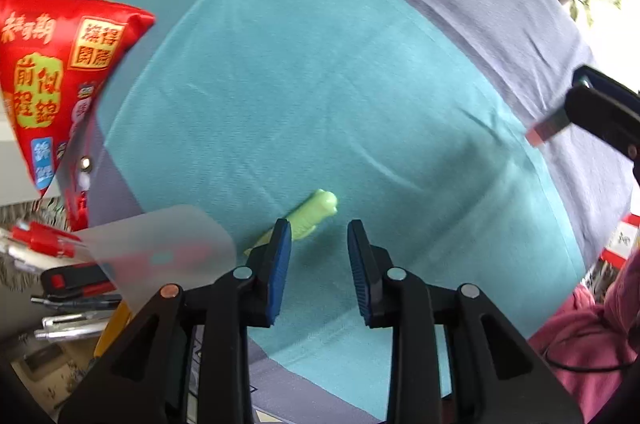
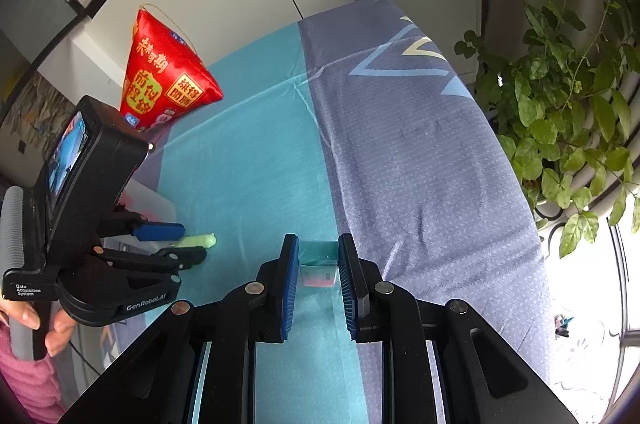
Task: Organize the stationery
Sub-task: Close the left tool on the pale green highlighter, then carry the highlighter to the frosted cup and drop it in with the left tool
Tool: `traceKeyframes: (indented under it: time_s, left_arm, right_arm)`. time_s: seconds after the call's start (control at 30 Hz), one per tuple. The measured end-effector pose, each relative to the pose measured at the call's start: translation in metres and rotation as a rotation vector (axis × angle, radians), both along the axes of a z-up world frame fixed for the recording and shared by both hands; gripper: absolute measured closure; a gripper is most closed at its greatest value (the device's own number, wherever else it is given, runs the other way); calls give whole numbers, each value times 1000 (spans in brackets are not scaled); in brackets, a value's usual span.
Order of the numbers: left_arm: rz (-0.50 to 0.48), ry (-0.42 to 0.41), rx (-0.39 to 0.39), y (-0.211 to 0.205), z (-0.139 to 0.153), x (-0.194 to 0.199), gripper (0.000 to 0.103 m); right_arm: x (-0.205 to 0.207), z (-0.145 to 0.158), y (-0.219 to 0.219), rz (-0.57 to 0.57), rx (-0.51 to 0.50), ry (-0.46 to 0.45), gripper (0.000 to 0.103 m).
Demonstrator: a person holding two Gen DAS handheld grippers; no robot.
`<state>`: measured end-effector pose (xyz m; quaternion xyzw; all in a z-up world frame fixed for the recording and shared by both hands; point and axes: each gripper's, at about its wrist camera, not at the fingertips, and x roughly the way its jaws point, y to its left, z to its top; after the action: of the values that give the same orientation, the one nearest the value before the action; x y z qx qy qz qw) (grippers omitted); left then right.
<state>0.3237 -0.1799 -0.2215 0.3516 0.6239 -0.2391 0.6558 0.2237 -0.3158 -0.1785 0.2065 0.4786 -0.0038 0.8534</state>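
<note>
A light green pen-like item (image 1: 310,214) lies on the teal cloth (image 1: 320,83), partly behind the left finger of my left gripper (image 1: 319,236), which is open and empty just above it. It also shows in the right wrist view (image 2: 198,241) beside the left gripper (image 2: 176,242). My right gripper (image 2: 319,248) is shut on a small clear box with pink and teal contents (image 2: 318,264), held above the cloth. The right gripper also shows at the right edge of the left wrist view (image 1: 548,127).
A clear plastic case (image 1: 160,252) holding pens and red-capped markers (image 1: 60,288) sits at lower left. A red stuffed pouch with Chinese writing (image 1: 52,75) stands behind it. A leafy plant (image 2: 560,127) is at the right of the grey-blue cloth (image 2: 420,163).
</note>
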Motion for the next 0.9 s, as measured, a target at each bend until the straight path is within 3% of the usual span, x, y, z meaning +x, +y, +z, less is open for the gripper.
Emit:
traceKeyframes:
  time_s: [0.3,0.43,0.53,0.9]
  left_arm:
    - [-60,-31,31,14,-19,12,73]
    - [-43,-29,18,-4,-13,-12,85]
    - [-30,-26,-11,-5,-9,-29,92]
    - [29,-40,-135,11,11,-76,92]
  right_arm:
    - [-4,6,3,-8,-19,0,82]
    - [-4,7,4,-14,-21,5,82]
    - [-4,8,5,-13,-23,4,82]
    - [-5,6,10,5,-22,7,82]
